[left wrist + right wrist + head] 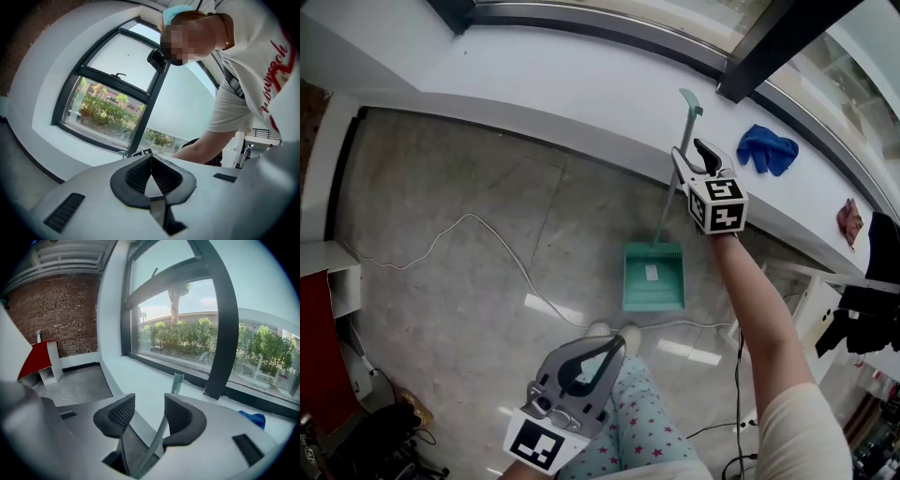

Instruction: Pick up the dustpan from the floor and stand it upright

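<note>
The teal dustpan (pixel 653 275) stands on the grey floor with its pan down. Its long handle (pixel 670 202) rises and leans against the white window ledge (pixel 581 94). My right gripper (pixel 694 159) is at the upper part of the handle with its jaws apart. In the right gripper view the handle (pixel 177 383) runs up between the two pads of the right gripper (pixel 149 404), close to the right pad (pixel 180 416), and a gap shows on the left side. My left gripper (pixel 614 345) hangs low near the person's legs, away from the dustpan. Its pads meet at the tips of the left gripper (pixel 150 157) with nothing held.
A blue cloth (pixel 767 148) and a reddish rag (pixel 848 220) lie on the ledge to the right. A white cable (pixel 487 230) snakes across the floor left of the dustpan. A red and white cabinet (pixel 319 309) stands at the left edge. Dark clutter fills the lower corners.
</note>
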Tool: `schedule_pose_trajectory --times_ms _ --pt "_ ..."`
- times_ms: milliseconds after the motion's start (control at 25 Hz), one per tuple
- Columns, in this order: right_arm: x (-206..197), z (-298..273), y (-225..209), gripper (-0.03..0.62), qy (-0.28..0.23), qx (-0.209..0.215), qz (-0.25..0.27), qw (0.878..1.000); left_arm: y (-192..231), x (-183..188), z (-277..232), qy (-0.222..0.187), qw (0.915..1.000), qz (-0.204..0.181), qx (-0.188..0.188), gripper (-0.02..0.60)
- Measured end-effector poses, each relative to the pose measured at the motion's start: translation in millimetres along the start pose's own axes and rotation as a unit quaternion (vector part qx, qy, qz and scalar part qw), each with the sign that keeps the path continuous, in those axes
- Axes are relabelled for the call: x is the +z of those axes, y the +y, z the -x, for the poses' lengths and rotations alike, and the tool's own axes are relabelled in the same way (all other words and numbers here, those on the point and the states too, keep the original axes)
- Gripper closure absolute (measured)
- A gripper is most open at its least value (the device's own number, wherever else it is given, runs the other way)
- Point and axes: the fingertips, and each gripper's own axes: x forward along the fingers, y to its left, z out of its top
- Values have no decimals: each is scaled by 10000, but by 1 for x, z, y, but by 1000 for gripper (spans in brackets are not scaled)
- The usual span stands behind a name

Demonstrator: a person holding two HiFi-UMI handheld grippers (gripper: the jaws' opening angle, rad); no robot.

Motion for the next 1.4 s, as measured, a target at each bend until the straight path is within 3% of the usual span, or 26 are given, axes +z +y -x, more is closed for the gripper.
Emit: schedule_pose_trajectory --times_ms 120,360,600,720,920,1160,1400 --pt "-8 -24 -19 401 122 -203 -180 9996 6 -11 6 115 9999 -1 -2 560" --pt "-25 -50 -61 398 188 -819 -1314 9878 9 -17 13 114 9999 50 48 560" --pt "-35 -69 -60 401 557 -837 -1203 9876 8 -18 16 87 9999 106 83 560" --pt "-36 -70 -61 486 606 -900 -1120 9878 8 -19 18 80 9998 137 110 560" --pt "-38 -68 -59 487 683 -922 -940 9889 10 -22 23 69 9997 194 164 560" --pt "-34 -41 -44 494 475 -719 -1228 9887 2 -15 21 11 9998 192 74 560" --pt "-28 9 -23 500 179 -637 -1252 9899 -10 -8 7 132 9998 -120 -102 560"
